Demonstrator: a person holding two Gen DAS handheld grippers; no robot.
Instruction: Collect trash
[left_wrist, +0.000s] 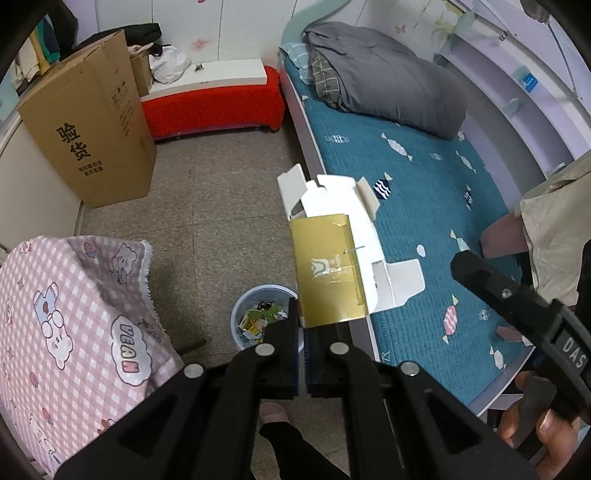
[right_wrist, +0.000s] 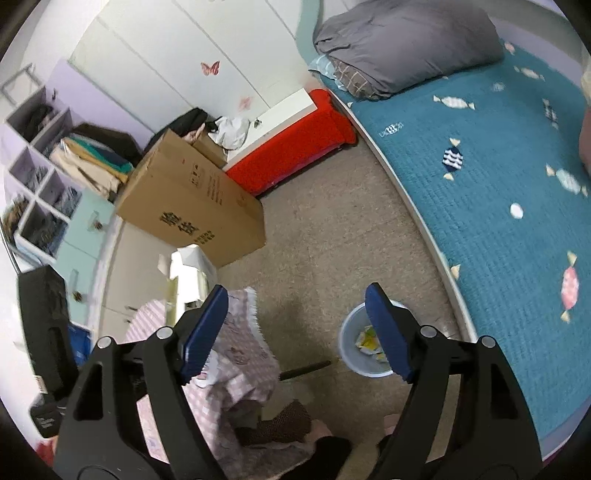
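Pinching the lower edge of a flattened gold-and-white carton (left_wrist: 332, 258), the left gripper (left_wrist: 303, 332) is closed tight on it; the carton's long axis runs up the frame from the fingers. A blue bin (left_wrist: 258, 317), already holding scraps, sits on the speckled floor (left_wrist: 221, 203) just lower left of the carton. The right gripper (right_wrist: 295, 332) hangs wide open, empty. Bed (left_wrist: 424, 206) at right, cardboard box (left_wrist: 92, 122) upper left.

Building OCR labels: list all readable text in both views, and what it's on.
"验货": cardboard box, large print; blurred in the right wrist view.
"VEAN": speech bubble on the pink checked cloth.
"DAS": the right gripper's body.
Unreadable: the box's small print, the logo on the gold carton clamped in the left gripper.
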